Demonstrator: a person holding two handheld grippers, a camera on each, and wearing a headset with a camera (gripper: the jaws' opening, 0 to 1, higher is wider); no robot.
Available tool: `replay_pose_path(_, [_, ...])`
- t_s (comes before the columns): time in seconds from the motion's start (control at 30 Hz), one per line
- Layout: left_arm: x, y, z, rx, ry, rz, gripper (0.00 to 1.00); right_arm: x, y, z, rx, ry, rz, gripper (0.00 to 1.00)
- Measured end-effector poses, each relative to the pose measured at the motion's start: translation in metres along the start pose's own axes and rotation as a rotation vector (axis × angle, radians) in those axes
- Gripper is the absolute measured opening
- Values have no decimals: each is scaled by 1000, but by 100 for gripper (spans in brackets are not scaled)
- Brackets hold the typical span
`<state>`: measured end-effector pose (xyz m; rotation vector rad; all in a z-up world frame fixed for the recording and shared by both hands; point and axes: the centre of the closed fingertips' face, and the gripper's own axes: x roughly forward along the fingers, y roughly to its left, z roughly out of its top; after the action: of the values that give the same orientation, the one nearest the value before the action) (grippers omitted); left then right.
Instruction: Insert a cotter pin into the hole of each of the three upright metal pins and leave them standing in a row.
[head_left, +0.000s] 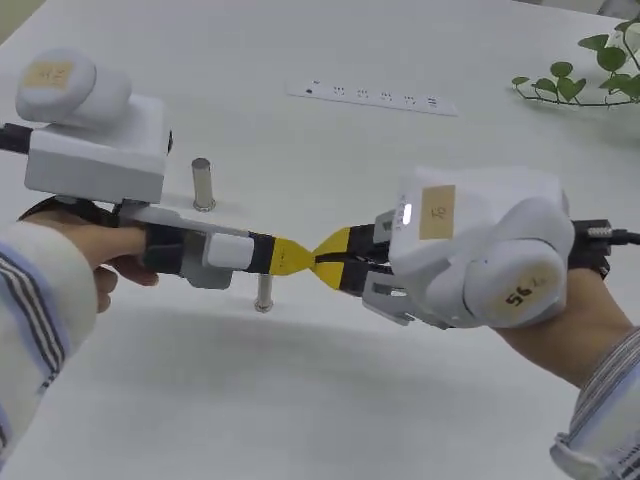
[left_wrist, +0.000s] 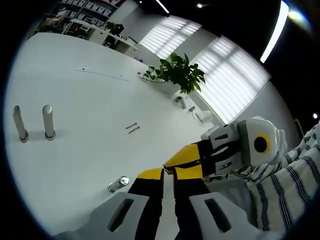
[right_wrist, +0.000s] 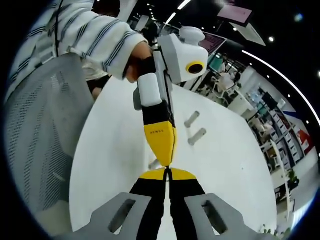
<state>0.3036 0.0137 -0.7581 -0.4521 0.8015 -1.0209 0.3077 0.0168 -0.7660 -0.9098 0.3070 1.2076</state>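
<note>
Meeting tip to tip just above the white table (head_left: 330, 400), the two tools sit nose to nose. The left hand-held gripper (head_left: 298, 258) points in from the left and the right hand-held gripper (head_left: 330, 256) from the right, with their yellow jaw ends touching. Both look closed, each pair of jaws drawn together into a narrow wedge. Whether anything thin is pinched where they meet is too small to tell.

The nearest metal pin (head_left: 264, 294) stands on the table directly below the left hand-held gripper, just short of the meeting point. In the head view its top is hidden behind the jaws. In the left gripper view that pin (left_wrist: 118, 184) sits close beside the left hand-held gripper (left_wrist: 169, 175), just off its left jaw. The right hand-held gripper (left_wrist: 182, 160) comes into that view from the right.

Farther off to the left, a second metal pin (left_wrist: 48, 121) and a third metal pin (left_wrist: 20, 124) stand upright side by side, well apart from both sets of jaws. Two cotter pins (left_wrist: 134, 130) lie loose on the bare table beyond the grippers, held by neither.

In the right gripper view the right hand-held gripper (right_wrist: 167, 174) has its jaws pressed together, and the tip of the left hand-held gripper (right_wrist: 164, 152) comes down onto them from above.

A power strip (head_left: 375, 97) lies flat at the far side of the table, and a leafy plant (head_left: 590, 75) sits at its far right corner.
</note>
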Motion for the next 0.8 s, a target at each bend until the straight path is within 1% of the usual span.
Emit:
replay_pose_path(0.07, [-1, 1, 0, -2, -3, 4, 2, 0, 0, 1, -4, 1, 2, 2])
replay_pose_path(0.33, [-3, -4, -1, -4, -3, -8, 2, -1, 0, 3, -13, 0, -2, 2])
replay_pose_path(0.4, [-3, -2, -1, -5, 6, -11, 3, -1, 0, 3, -11, -1, -4, 2])
replay_pose_path(0.47, [-2, -2, -3, -5, 12, -14, 3, -1, 0, 3, -5, -1, 0, 2])
replay_pose_path(0.8, [-1, 0, -3, 9, 12, 4, 0, -2, 2, 2, 0, -1, 1, 2])
